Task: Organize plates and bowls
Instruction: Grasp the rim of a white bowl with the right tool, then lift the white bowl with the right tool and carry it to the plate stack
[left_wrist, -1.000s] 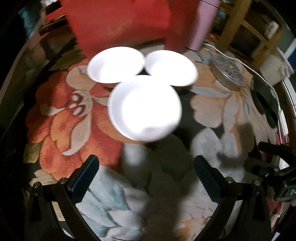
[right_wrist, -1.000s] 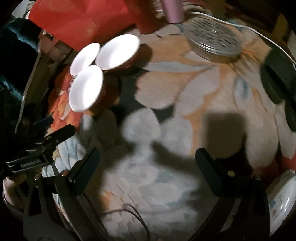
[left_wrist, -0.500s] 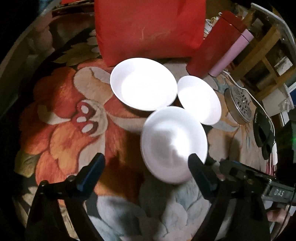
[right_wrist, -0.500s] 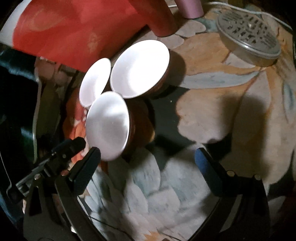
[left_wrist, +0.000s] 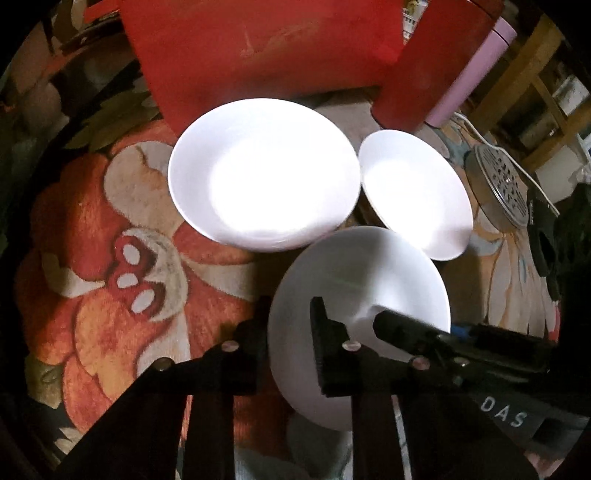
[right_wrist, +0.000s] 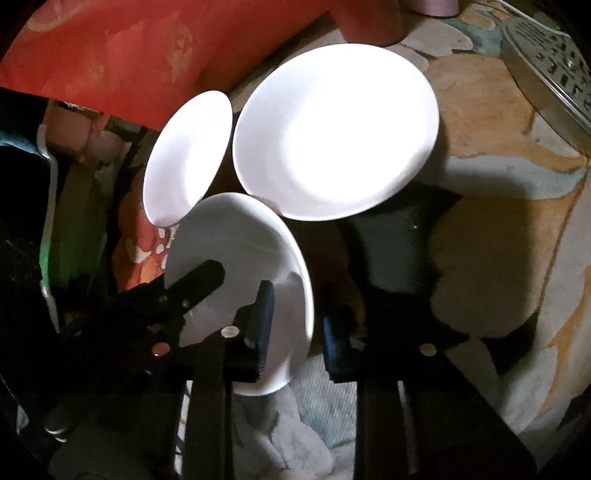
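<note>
The nearest white bowl (left_wrist: 354, 280) sits mouth-up on the flowered worktop (left_wrist: 110, 295), just in front of two more (round, so no long axis). Both jaws have just been closing: the left hand-held gripper (left_wrist: 286, 321) and right hand-held gripper (right_wrist: 299, 325) each pinch its rim on opposite sides, likely ready for stacking.

Three bowls (left_wrist: 360, 295) clustered on the floral cloth (left_wrist: 110, 295) (two behind, nearest one in front), box (left_wrist: 258, 48) behind
</note>
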